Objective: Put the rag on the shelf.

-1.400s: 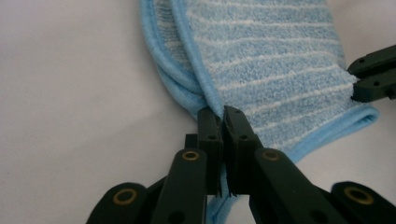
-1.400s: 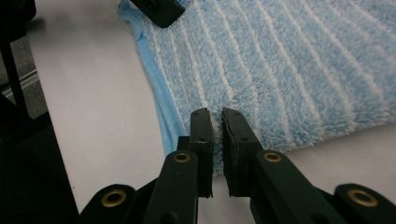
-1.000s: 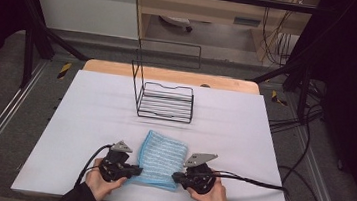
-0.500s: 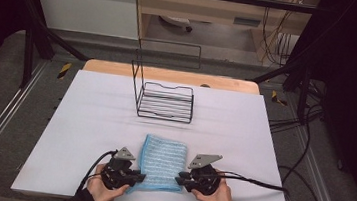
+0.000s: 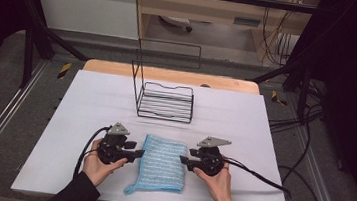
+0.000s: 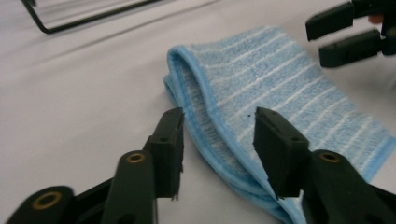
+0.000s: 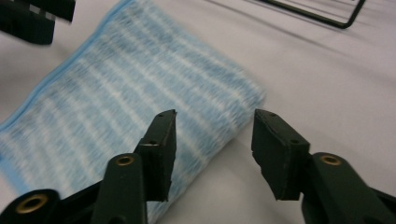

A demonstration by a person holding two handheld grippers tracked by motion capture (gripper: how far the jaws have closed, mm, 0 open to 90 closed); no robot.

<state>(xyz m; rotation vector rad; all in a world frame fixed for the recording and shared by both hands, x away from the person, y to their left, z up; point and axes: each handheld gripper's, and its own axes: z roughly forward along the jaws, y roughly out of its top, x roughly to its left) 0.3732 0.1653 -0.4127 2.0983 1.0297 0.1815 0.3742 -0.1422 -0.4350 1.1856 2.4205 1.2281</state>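
Folded light-blue striped terry cloth lying flat on the white-covered bench, long axis running away from the person toward the black wire rack. Flanked on both sides: left gripper just beside the cloth's left long edge, right gripper just beside its right long edge, both about equally near. Jaws of both spread, having just been opening. In the left gripper view, the cloth's layered blue-bound edge sits in the gap between the jaws with no pad pressing on it; in the right gripper view, the rounded fold likewise loose under the gap. Probably released after a fold. Next fold likely along the long axis, near end brought toward the rack.
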